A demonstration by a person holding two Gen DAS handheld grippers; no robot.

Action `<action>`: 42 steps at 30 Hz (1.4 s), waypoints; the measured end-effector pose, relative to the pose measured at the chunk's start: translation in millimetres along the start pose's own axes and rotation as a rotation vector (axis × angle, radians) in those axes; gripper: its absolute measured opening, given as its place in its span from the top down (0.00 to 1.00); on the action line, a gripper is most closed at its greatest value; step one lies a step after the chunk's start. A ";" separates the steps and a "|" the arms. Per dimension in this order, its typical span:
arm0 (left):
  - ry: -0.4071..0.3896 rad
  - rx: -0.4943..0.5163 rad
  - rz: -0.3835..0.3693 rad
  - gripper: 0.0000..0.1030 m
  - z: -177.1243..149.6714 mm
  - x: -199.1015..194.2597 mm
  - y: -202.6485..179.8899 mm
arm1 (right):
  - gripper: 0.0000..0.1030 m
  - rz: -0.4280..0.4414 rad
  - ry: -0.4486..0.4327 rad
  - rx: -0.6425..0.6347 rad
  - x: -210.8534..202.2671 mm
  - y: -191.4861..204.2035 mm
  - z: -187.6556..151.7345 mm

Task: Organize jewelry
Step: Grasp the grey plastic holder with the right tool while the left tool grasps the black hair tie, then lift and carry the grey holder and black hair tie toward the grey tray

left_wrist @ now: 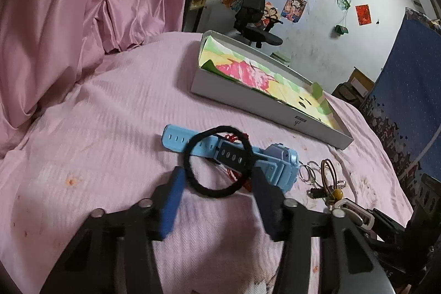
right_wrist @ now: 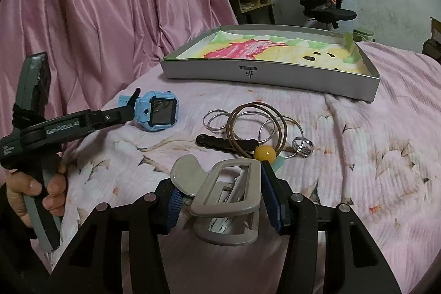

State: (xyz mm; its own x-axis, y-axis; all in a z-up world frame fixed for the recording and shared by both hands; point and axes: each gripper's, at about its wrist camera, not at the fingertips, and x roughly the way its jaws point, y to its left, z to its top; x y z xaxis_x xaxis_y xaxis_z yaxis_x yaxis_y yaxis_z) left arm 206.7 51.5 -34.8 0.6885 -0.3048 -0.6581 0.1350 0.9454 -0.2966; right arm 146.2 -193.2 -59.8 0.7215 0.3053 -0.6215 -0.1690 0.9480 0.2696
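A black hair tie [left_wrist: 193,179] lies across the strap of a light blue watch [left_wrist: 281,164], with red string under it. My left gripper [left_wrist: 217,190] is open, its blue pads [left_wrist: 172,200] on either side of the tie's near edge. In the right wrist view the same gripper [right_wrist: 129,104] reaches in from the left beside the watch [right_wrist: 160,112]. My right gripper [right_wrist: 220,183] is shut on a beige hair claw clip [right_wrist: 204,201], held just above the pink bedcover. A grey box [right_wrist: 275,75] lined with coloured paper sits beyond.
Clear rings [right_wrist: 216,119], brown hair ties [right_wrist: 259,128], a black wavy clip [right_wrist: 217,142], a yellow bead [right_wrist: 265,154] and a silver ring [right_wrist: 303,146] lie grouped on the bedcover. A pink curtain [right_wrist: 110,4] hangs behind on the left. A hand [right_wrist: 33,189] grips the left tool.
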 end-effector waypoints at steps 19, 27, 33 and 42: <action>0.047 0.001 -0.012 0.90 -10.3 1.1 -8.4 | 0.55 -0.008 -0.035 0.010 -20.4 -4.8 -15.1; 0.061 0.022 -0.025 0.90 -23.7 -11.4 -25.8 | 0.57 0.000 -0.054 0.046 -27.2 -12.1 -19.5; 0.069 0.014 -0.052 0.91 -28.7 -21.5 -34.1 | 0.57 0.182 -0.094 0.221 -40.0 -35.6 -22.3; 0.088 0.040 -0.094 0.91 -37.9 -29.5 -50.5 | 0.57 0.188 -0.103 0.285 -41.3 -52.7 -27.7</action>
State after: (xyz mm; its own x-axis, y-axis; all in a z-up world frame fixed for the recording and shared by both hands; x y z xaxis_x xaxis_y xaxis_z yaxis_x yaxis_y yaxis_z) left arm 152.5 8.4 -26.6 0.6064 -0.3993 -0.6876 0.2251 0.9156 -0.3332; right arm 106.7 -253.3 -68.7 0.7620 0.4478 -0.4677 -0.1214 0.8083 0.5760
